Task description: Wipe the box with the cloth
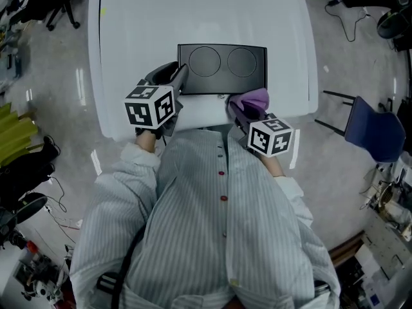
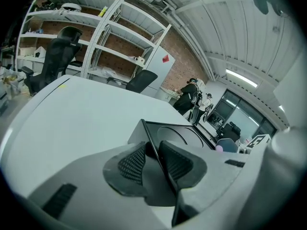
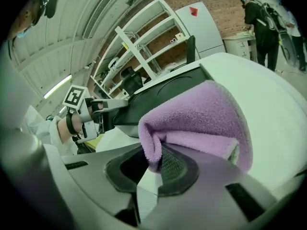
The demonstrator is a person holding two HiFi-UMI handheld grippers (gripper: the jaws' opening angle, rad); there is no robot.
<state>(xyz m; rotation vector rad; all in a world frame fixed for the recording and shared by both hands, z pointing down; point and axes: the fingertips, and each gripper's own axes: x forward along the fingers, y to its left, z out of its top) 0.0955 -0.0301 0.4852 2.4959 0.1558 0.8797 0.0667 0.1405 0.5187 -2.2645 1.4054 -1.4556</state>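
Note:
The black box (image 1: pixel 222 68), a shallow tray with two round recesses, lies on the white table (image 1: pixel 129 37). My left gripper (image 1: pixel 179 79) is at its front left corner. In the left gripper view the box's thin wall (image 2: pixel 144 131) runs between the jaws of that gripper (image 2: pixel 152 150); it lies against the right pad (image 2: pixel 180 164), and a narrow gap shows at the other pad. My right gripper (image 1: pixel 235 108) is shut on a folded purple cloth (image 1: pixel 253 98) just in front of the box's front right corner. The cloth (image 3: pixel 201 114) bulges over that gripper's (image 3: pixel 158 159) upper jaw.
A blue chair (image 1: pixel 375 134) stands on the floor to the right of the table, and cables lie at the back right. White shelving (image 2: pixel 96 37) and an office chair (image 2: pixel 60 51) stand beyond the table. People (image 3: pixel 261 13) stand far off.

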